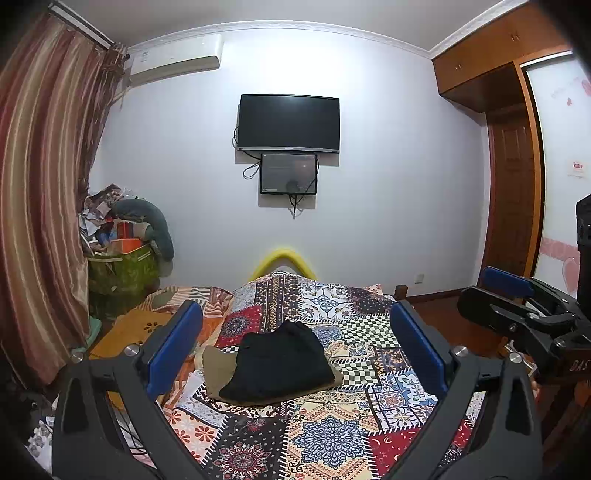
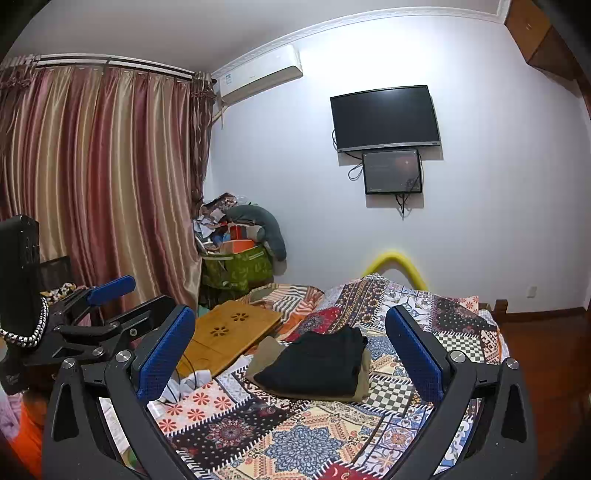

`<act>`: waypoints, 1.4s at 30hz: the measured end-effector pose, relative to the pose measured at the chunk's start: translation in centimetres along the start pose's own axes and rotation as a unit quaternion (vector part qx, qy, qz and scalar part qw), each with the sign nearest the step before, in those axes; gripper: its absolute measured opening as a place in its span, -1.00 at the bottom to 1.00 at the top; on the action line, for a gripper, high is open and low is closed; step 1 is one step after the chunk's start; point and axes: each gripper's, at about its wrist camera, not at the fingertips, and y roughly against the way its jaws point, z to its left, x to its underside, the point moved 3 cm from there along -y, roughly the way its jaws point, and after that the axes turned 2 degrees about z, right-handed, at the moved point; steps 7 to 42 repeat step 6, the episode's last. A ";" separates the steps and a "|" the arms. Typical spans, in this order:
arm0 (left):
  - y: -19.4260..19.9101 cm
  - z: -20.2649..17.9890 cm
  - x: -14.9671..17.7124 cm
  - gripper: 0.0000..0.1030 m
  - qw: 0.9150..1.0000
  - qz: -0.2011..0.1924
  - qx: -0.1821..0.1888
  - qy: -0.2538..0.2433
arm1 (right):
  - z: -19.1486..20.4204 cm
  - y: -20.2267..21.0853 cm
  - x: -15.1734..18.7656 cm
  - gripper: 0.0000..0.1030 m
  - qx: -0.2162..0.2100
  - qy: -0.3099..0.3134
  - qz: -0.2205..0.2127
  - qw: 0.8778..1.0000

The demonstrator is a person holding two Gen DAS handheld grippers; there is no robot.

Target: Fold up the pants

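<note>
overflowing green bag point(image 2: 240, 271) stands beside folded black pants point(image 2: 317, 363).

Both wrist views face along the bed point(image 1: 332, 424) toward the television point(image 2: 384, 118) wall, side by side.

Room evenly lit by cool indoor light from above, out of frame. White wall point(image 1: 388, 147) brightest in upper part, dimmer toward floor. Soft shadows under television point(image 1: 288, 123) and air conditioner point(image 2: 260, 75). Faint reflection on smaller screen point(image 2: 392, 171). Black pants point(image 1: 282, 363) lose fold detail in darkness. Strong fisheye bend: ceiling moulding point(image 1: 295, 26) and curtain point(image 2: 103, 177) curve. Black vignette fills corners. Focus sharp at centre, softer at edges; yellow bar point(image 1: 282, 260) slightly smeared.
</note>
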 end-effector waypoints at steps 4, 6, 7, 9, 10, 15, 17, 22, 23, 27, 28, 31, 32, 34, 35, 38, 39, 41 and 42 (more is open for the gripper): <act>0.0 0.1 0.0 0.99 1.000 0.001 0.001 0.001 | 0.0 0.0 0.0 0.99 0.000 0.000 0.000 1.000; 0.0 0.1 0.0 0.99 1.000 0.002 0.001 0.002 | -0.1 0.0 0.0 0.99 0.000 0.000 0.000 1.000; 0.0 0.1 0.0 0.99 1.000 0.002 0.001 0.002 | -0.1 0.0 0.0 0.99 0.000 0.000 0.000 1.000; 0.0 0.1 0.0 0.99 1.000 0.002 0.001 0.002 | -0.1 0.0 0.0 0.99 0.000 0.000 0.000 1.000; 0.0 0.1 0.0 0.99 1.000 0.002 0.001 0.002 | -0.1 0.0 0.0 0.99 0.000 0.000 0.000 1.000; 0.0 0.1 0.0 0.99 1.000 0.002 0.001 0.002 | -0.1 0.0 0.0 0.99 0.000 0.000 0.000 1.000; 0.0 0.1 0.0 0.99 1.000 0.002 0.001 0.002 | -0.1 0.0 0.0 0.99 0.000 0.000 0.000 1.000; 0.0 0.1 0.0 0.99 1.000 0.002 0.001 0.002 | -0.1 0.0 0.0 0.99 0.000 0.000 0.000 1.000; 0.0 0.1 0.0 0.99 1.000 0.002 0.001 0.002 | -0.1 0.0 0.0 0.99 0.000 0.000 0.000 1.000; 0.0 0.1 0.0 0.99 1.000 0.002 0.001 0.002 | -0.1 0.0 0.0 0.99 0.000 0.000 0.000 1.000; 0.0 0.1 0.0 0.99 1.000 0.002 0.001 0.002 | -0.1 0.0 0.0 0.99 0.000 0.000 0.000 1.000; 0.0 0.1 0.0 0.99 1.000 0.002 0.001 0.002 | -0.1 0.0 0.0 0.99 0.000 0.000 0.000 1.000; 0.0 0.1 0.0 0.99 1.000 0.002 0.001 0.002 | -0.1 0.0 0.0 0.99 0.000 0.000 0.000 1.000; 0.0 0.1 0.0 0.99 1.000 0.002 0.001 0.002 | -0.1 0.0 0.0 0.99 0.000 0.000 0.000 1.000; 0.0 0.1 0.0 0.99 1.000 0.002 0.001 0.002 | -0.1 0.0 0.0 0.99 0.000 0.000 0.000 1.000; 0.0 0.1 0.0 0.99 1.000 0.002 0.001 0.002 | -0.1 0.0 0.0 0.99 0.000 0.000 0.000 1.000; 0.0 0.1 0.0 0.99 1.000 0.002 0.001 0.002 | -0.1 0.0 0.0 0.99 0.000 0.000 0.000 1.000; 0.0 0.1 0.0 0.99 1.000 0.002 0.001 0.002 | -0.1 0.0 0.0 0.99 0.000 0.000 0.000 1.000; 0.0 0.1 0.0 0.99 1.000 0.002 0.001 0.002 | -0.1 0.0 0.0 0.99 0.000 0.000 0.000 1.000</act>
